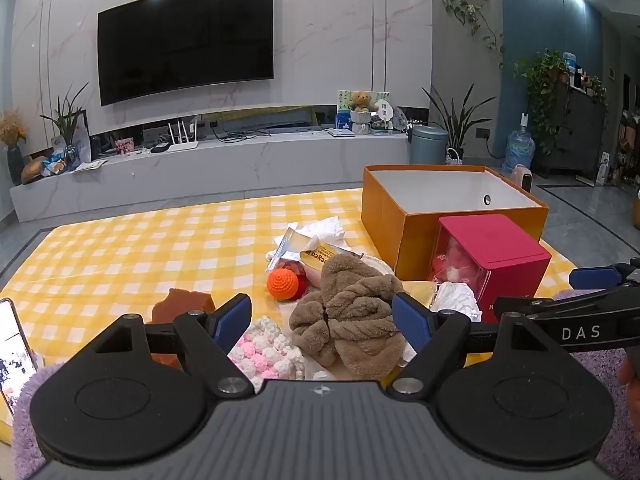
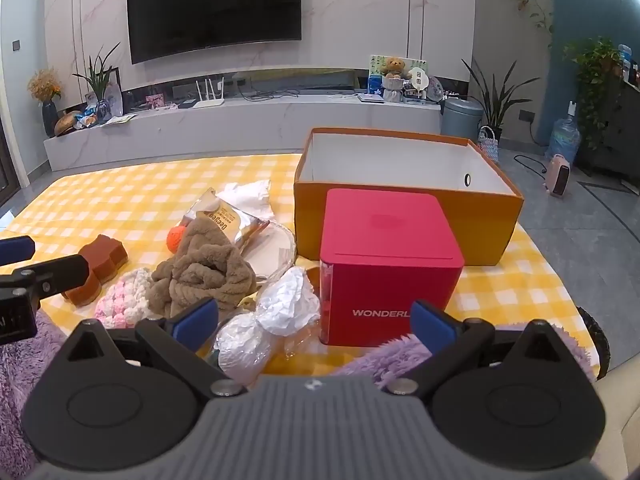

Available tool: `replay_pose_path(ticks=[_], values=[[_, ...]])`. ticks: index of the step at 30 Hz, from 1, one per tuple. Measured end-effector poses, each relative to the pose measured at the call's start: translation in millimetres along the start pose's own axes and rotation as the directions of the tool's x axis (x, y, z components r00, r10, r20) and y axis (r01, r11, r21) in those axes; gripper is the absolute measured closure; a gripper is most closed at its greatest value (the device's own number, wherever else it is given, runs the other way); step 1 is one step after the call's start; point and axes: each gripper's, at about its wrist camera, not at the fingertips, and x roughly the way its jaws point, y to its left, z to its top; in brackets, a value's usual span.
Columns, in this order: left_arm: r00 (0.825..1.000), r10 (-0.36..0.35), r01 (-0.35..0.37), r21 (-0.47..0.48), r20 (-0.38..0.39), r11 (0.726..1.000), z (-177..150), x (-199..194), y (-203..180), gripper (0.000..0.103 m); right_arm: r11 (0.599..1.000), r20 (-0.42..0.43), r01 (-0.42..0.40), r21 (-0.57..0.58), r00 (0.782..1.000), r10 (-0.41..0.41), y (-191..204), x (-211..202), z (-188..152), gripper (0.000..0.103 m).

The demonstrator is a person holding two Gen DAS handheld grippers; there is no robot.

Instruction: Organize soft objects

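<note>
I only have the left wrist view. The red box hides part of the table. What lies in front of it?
Observer: A crumpled white plastic bag lies beside the red box, with a clear-wrapped white bundle nearer the right gripper.
Operator: Any writing on the red box?
Observer: Yes, its front reads WONDERL, the rest hidden by a finger.
Operator: Is the orange box empty?
Observer: Its visible white interior shows nothing; the floor is hidden by the front wall.

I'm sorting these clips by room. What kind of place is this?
Most likely a home living room: a wall-mounted television above a long low media console, with potted plants beside it.
</note>
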Motion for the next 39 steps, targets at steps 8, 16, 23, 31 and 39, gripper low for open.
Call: replay_pose_path(ticks=[8, 16, 23, 31, 39], values=[[1.0, 0.008, -0.008, -0.009, -0.001, 1.0, 2.1, 1.2, 2.7, 0.009, 1.0, -0.009, 0.001, 0.004, 1.0, -0.001, 0.5, 0.9, 0.7, 0.003], [1.0, 0.02, -0.02, -0.02, 0.003, 1.0, 5.0, -2.4, 4.0, 0.009, 1.0, -0.026, -0.012, 0.003, 1.0, 0.012, 1.8, 2.5, 1.2, 0.003], [1.0, 0.019, -0.019, -0.02, 0.007, 1.0, 5.5, -3.9, 4.8, 0.009, 1.0, -0.026, -0.012, 0.006, 1.0, 0.012, 0.3, 0.5, -1.1, 0.003], [1.0, 0.022, -0.022, -0.027, 0.009, 0.999, 9.0, -6.3, 4.5, 0.009, 1.0, -0.037, -0.014, 0.006, 0.999, 0.014, 2.0, 1.9, -1.6, 0.003], [1.0, 0.021, -0.02, -0.046, 0.009, 0.999, 8.0, -5.4, 7.9, 0.009, 1.0, -0.049, -0.016, 0.003, 0.999, 0.016, 3.7, 2.7, -3.1, 0.003]])
